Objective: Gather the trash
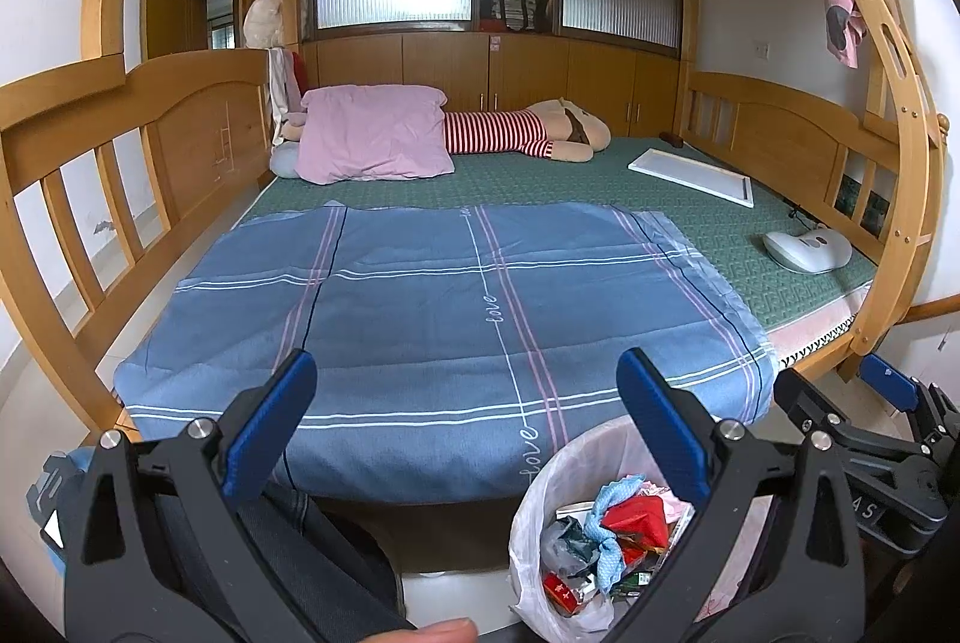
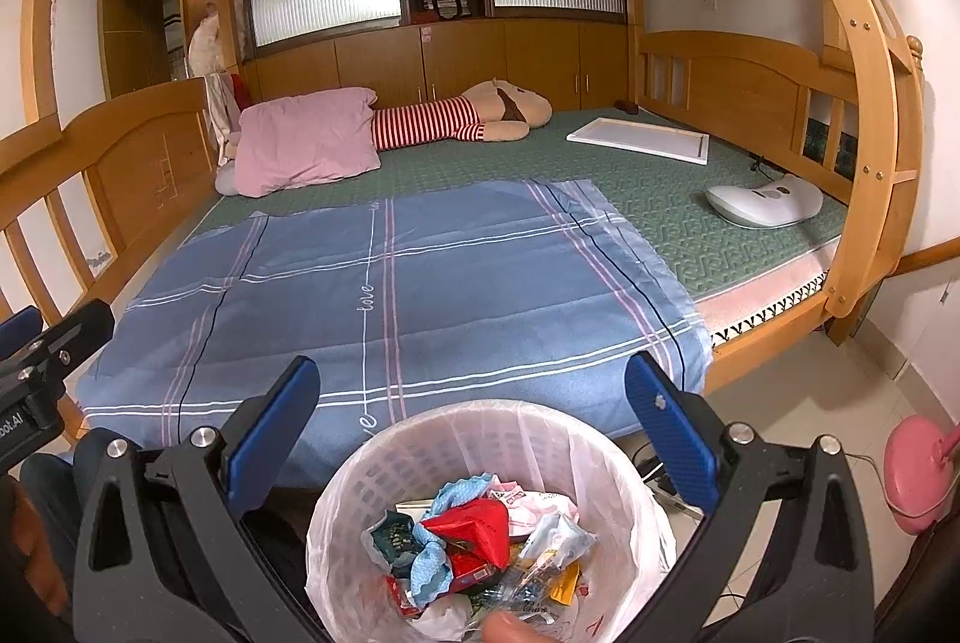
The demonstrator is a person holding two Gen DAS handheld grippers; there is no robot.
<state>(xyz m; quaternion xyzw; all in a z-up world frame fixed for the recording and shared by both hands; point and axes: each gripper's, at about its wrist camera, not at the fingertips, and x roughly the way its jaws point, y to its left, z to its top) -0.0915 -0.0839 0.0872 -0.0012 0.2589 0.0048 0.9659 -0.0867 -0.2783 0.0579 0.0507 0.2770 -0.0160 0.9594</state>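
Your left claw (image 1: pixel 465 427) and right claw (image 2: pixel 474 433) both hang spread and empty by the bag-lined white plastic bin (image 2: pixel 420 439) holding crumpled wrappers (image 2: pixel 474 529), probably snack packs.

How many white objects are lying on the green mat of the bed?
2: a flat white board toward the far right of the green mat, and a rounded white device nearer, by the right rail. Others could be hidden behind the pink pillow.

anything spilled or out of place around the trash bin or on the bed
Nothing looks spilled: the wrappers sit inside the lined trash bin, and no litter shows on the blue blanket. The one oddity is a white framed panel lying flat on the green mat. Both grippers, left and right, are open and empty.
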